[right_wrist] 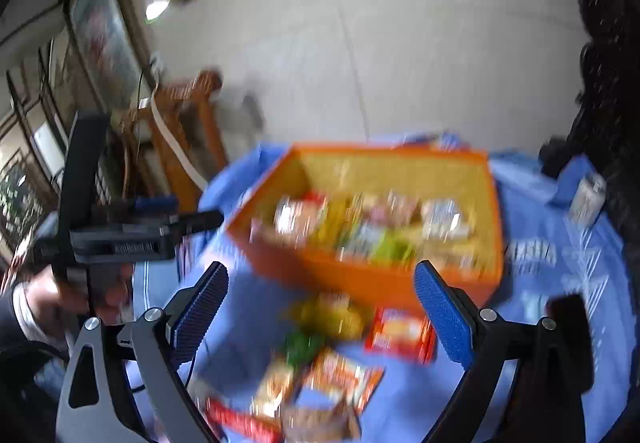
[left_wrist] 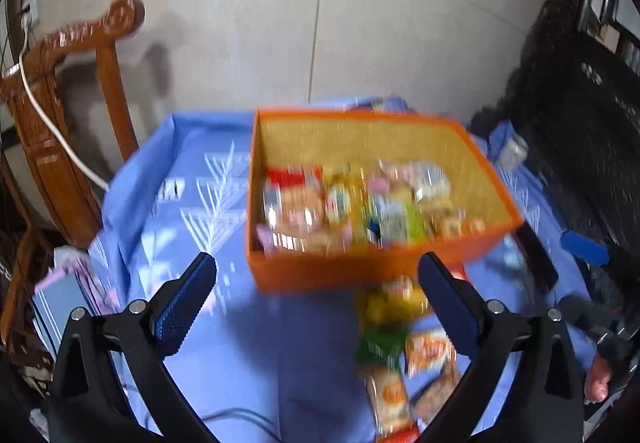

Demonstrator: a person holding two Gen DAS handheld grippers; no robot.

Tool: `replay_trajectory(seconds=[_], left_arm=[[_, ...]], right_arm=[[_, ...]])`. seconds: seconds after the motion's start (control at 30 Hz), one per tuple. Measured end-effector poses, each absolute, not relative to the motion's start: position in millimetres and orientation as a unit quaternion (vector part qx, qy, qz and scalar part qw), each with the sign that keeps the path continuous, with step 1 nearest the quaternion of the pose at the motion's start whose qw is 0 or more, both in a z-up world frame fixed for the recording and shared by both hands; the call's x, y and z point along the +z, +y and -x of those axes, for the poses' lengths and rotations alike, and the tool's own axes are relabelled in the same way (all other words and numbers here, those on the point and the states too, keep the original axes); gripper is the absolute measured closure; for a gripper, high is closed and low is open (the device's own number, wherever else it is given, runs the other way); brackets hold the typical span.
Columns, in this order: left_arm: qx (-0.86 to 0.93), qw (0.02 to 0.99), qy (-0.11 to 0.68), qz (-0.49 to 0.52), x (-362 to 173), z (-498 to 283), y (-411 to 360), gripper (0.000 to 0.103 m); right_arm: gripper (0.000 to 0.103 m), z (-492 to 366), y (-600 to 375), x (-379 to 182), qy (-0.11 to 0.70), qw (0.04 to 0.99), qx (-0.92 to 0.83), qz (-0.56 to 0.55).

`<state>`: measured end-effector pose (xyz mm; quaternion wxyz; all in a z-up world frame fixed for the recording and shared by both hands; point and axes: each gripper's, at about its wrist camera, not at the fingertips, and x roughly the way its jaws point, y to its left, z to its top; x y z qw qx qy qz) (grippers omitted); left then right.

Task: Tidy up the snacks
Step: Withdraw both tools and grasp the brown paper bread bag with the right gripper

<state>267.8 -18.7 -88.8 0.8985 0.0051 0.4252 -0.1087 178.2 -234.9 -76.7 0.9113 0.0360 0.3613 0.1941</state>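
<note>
An orange box (left_wrist: 320, 271) with a yellow lining stands on the blue tablecloth and holds several snack packets (left_wrist: 352, 203). It also shows in the right wrist view (right_wrist: 360, 279). More loose snack packets (left_wrist: 400, 355) lie on the cloth in front of the box, seen too in the right wrist view (right_wrist: 332, 359). My left gripper (left_wrist: 316, 303) is open and empty, above the cloth just in front of the box. My right gripper (right_wrist: 320, 307) is open and empty, above the loose packets. Both views are blurred.
A carved wooden chair (left_wrist: 72, 115) stands left of the table, by the white wall. A white can (right_wrist: 586, 199) sits at the table's far right. The left gripper's body (right_wrist: 120, 235) and a hand show at the left of the right wrist view.
</note>
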Motion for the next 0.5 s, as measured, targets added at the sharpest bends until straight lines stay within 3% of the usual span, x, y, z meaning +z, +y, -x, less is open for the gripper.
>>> replay_trajectory(seconds=[0.23, 0.5], left_arm=[[-0.103, 0.876, 0.471, 0.002, -132.2, -222.5, -7.6, 0.004], [-0.082, 0.867, 0.492, 0.005, -149.1, -195.3, 14.0, 0.004]], right_arm=[[0.008, -136.4, -223.6, -153.9, 0.435, 0.876, 0.207, -0.018], [0.008, -134.3, -198.4, -191.0, 0.471, 0.853, 0.222, 0.029]])
